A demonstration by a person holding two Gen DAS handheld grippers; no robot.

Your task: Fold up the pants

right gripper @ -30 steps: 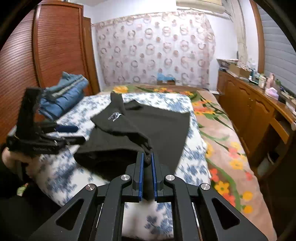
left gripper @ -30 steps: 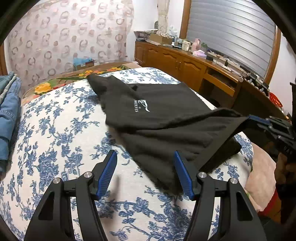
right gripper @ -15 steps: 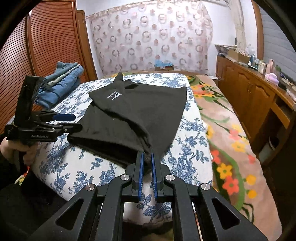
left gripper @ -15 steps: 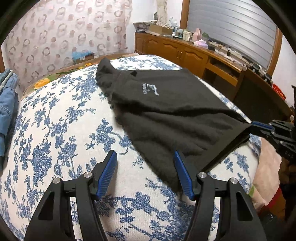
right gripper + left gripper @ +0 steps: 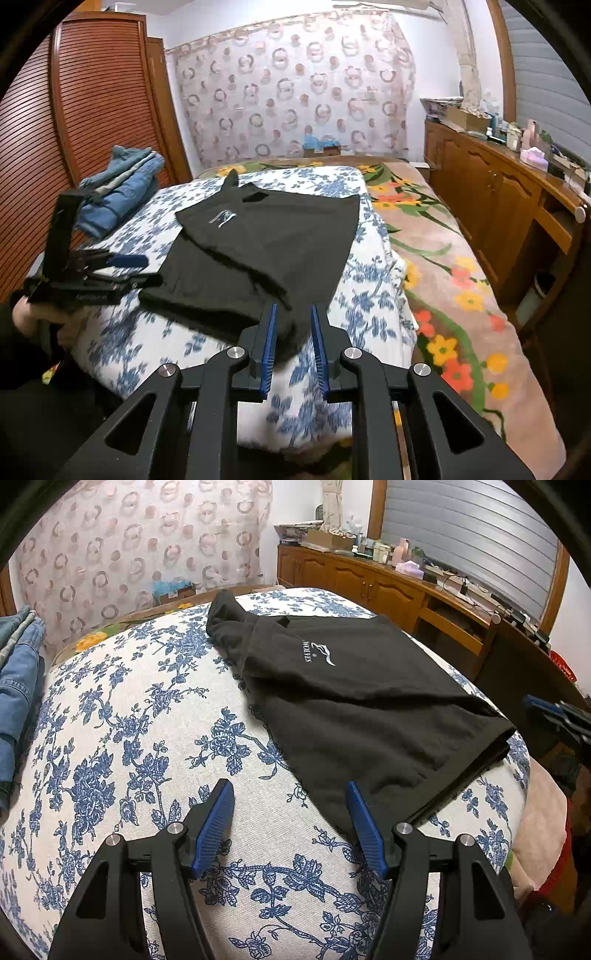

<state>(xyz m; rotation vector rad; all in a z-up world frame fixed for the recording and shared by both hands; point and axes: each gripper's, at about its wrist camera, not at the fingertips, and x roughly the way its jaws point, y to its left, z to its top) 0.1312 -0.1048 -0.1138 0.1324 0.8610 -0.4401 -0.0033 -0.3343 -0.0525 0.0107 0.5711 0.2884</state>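
Black pants (image 5: 354, 705) with a white logo lie folded lengthwise on the blue-flowered bedspread (image 5: 140, 746); they also show in the right wrist view (image 5: 273, 243). My left gripper (image 5: 290, 797) is open and empty, just above the bedspread at the pants' near left corner. My right gripper (image 5: 292, 314) is open with a narrow gap, its jaws either side of the pants' near corner, which rests on the bed. The left gripper (image 5: 125, 267) shows from the side in the right wrist view, and the right gripper (image 5: 554, 716) in the left wrist view.
A stack of blue jeans (image 5: 122, 184) lies at the bed's far left by the wooden wardrobe (image 5: 85, 110). A flowered blanket (image 5: 443, 266) covers the bed's right side. A wooden cabinet (image 5: 509, 206) with clutter runs along the right wall.
My right gripper has let go of the pants' corner and opened a little. The pants have settled flat on the bed. My left gripper stays open.
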